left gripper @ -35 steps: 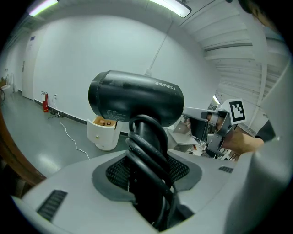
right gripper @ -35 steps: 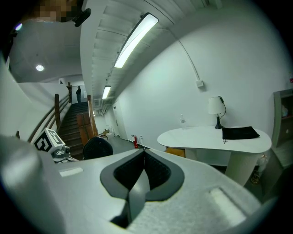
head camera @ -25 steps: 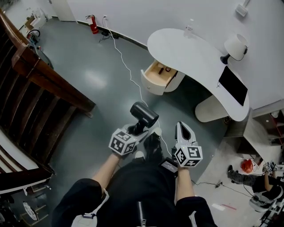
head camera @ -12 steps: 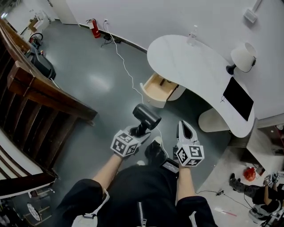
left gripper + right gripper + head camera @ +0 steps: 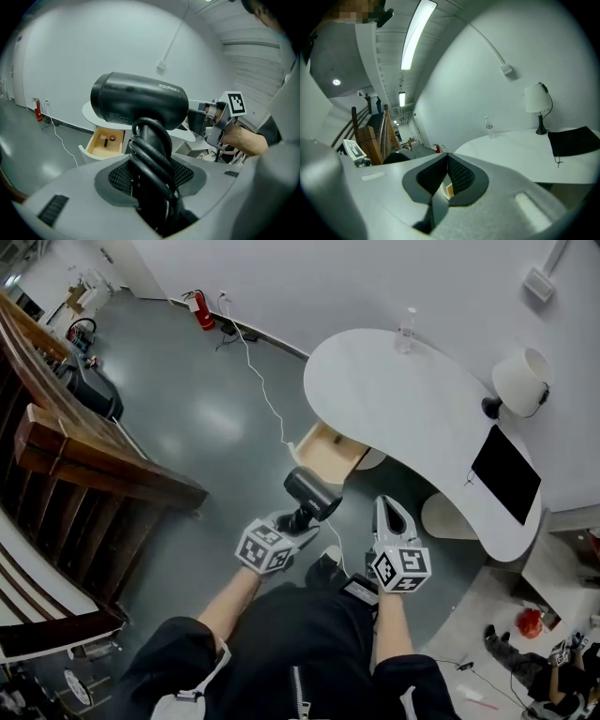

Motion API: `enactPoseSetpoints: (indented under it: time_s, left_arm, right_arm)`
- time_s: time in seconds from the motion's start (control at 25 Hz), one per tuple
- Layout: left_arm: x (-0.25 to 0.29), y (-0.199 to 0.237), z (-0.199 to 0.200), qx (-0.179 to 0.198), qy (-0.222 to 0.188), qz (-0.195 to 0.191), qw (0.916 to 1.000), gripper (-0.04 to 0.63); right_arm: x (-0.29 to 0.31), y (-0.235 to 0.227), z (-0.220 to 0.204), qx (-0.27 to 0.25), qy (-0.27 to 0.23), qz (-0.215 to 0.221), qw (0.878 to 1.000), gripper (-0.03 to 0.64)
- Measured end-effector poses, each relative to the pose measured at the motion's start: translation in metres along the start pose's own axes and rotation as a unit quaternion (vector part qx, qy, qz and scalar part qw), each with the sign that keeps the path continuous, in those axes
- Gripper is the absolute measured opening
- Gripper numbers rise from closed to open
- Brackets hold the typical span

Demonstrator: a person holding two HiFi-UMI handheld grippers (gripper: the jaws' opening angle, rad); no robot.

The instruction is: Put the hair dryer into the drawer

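Grey floor [image 5: 206, 418] and white desk [image 5: 412, 399] ahead, drawer [image 5: 328, 448] open beyond our left gripper [image 5: 295, 524], which we see pinching the hair dryer [image 5: 312, 493] by its cord-wrapped handle; we judge it rigid, slick, top-heavy, so low on the handle suits; right gripper [image 5: 386, 509] pressed together, empty.

Black hair dryer [image 5: 311, 491] in left gripper [image 5: 301, 519]; drawer [image 5: 314, 457] open.

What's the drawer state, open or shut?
Open. The drawer sticks out from under the desk, its wooden inside exposed; the left gripper view shows two small items lying in it.
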State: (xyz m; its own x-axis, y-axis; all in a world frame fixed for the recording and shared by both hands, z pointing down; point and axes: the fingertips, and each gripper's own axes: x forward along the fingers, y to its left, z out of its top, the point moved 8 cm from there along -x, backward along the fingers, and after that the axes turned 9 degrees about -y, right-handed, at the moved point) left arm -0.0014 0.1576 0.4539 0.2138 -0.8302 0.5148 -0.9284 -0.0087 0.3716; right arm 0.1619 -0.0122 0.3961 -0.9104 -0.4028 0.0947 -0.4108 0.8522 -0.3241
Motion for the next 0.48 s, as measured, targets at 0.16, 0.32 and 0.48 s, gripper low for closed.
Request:
enactPoseSetpoints:
  time_s: [0.16, 0.32, 0.48]
  left_arm:
    - [0.014, 0.010, 0.017, 0.002, 0.006, 0.010, 0.9999, 0.199]
    - [0.021, 0.020, 0.027, 0.001, 0.010, 0.018, 0.9998, 0.199]
    - [0.030, 0.033, 0.035, 0.000, 0.015, 0.021, 0.9997, 0.199]
  right_arm:
    - [0.022, -0.020, 0.009, 0.005, -0.002, 0.007, 1.000, 0.004]
    - [0.037, -0.030, 0.010, 0.008, 0.005, 0.014, 1.000, 0.005]
    - [0.051, -0.035, 0.007, 0.012, 0.013, 0.014, 1.000, 0.005]
